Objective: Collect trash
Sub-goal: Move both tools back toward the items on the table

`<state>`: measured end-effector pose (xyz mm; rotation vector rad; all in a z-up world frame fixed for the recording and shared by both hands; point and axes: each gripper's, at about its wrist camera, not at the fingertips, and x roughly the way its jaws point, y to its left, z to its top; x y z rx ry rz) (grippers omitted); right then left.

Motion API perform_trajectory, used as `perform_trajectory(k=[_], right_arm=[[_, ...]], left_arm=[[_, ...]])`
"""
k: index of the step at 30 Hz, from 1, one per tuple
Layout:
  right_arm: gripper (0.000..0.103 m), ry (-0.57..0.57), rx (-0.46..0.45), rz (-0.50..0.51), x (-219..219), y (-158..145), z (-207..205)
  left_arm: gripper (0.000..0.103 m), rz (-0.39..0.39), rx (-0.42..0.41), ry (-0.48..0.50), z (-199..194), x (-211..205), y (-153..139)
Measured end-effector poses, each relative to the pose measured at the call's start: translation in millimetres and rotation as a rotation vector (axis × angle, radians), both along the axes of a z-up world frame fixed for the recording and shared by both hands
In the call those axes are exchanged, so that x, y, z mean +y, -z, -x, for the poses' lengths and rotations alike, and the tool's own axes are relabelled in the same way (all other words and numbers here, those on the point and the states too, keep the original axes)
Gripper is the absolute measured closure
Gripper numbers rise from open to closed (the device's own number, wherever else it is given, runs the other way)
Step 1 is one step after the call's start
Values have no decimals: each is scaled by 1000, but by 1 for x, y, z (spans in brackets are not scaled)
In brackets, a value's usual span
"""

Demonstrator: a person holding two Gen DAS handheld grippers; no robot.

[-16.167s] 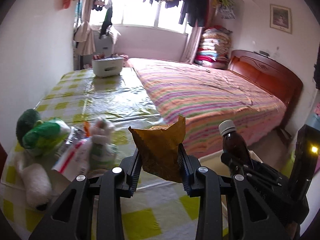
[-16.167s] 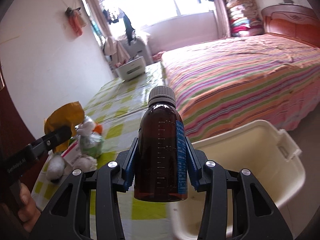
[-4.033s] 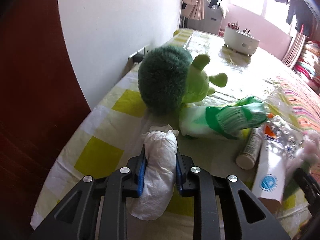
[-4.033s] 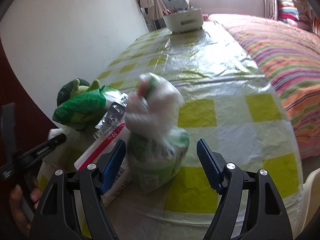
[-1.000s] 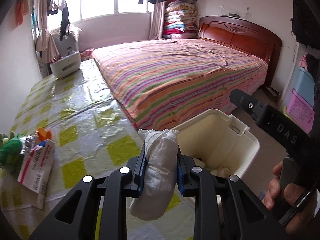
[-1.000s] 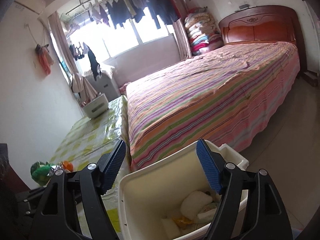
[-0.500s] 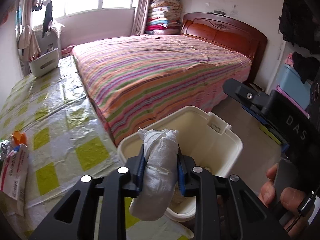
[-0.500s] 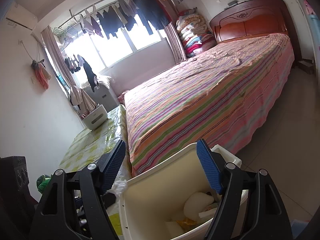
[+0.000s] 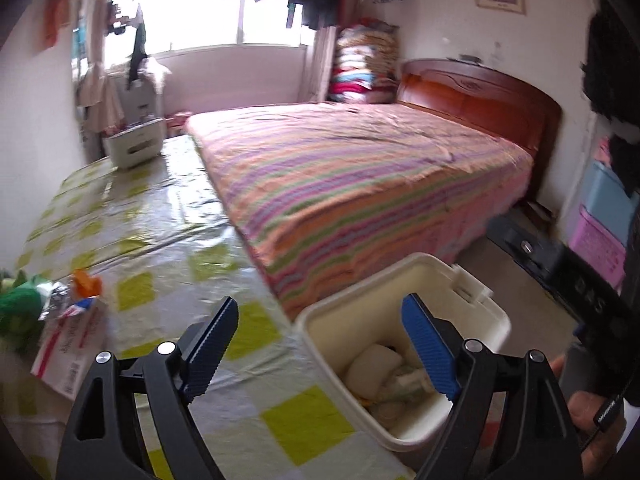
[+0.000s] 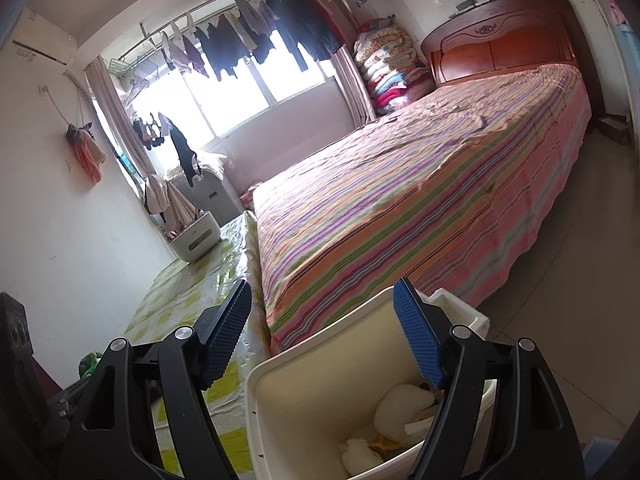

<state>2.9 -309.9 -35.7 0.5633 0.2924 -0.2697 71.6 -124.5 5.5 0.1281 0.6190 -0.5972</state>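
Note:
My left gripper [image 9: 320, 305] hangs over the table's corner beside the cream trash bin [image 9: 360, 320]; its jaws are opening and nothing is between them. White tissue wads [image 9: 374, 368] and other scraps lie in the bin. Trash on the table at the left: a white box with a red stripe [image 9: 66, 354], a green bag [image 9: 18, 308], a foil blister pack [image 9: 54, 300] and an orange scrap [image 9: 86, 282]. My right gripper [image 10: 322, 284] stands open and empty above the bin [image 10: 320, 380], where a white wad [image 10: 402, 402] shows.
The table [image 9: 168, 216] has a yellow-checked plastic cover and a white container [image 9: 134, 146] at its far end. A striped bed [image 9: 360, 168] runs along the table's right side. The bin stands on the floor between them. A hand [image 9: 588, 412] holds the right gripper.
My left gripper has let go of the white tissue wad and its jaws have spread wide. Its view has swung back towards the table. The right gripper has stayed open over the bin.

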Motion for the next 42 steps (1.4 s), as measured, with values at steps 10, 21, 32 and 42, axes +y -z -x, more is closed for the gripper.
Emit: perform_trajectory(k=[10, 21, 32, 42], right_arm=[[30, -104, 16, -2, 35, -1, -25], [28, -244, 18, 0, 93, -6, -57], [28, -325, 50, -15, 123, 2, -77], [28, -352, 72, -18, 131, 5, -83]], left_arm=[[22, 9, 20, -146, -25, 48, -8], [22, -46, -27, -350, -46, 138, -17], [22, -243, -58, -508, -101, 231, 3], [22, -322, -64, -402, -134, 240, 30]])
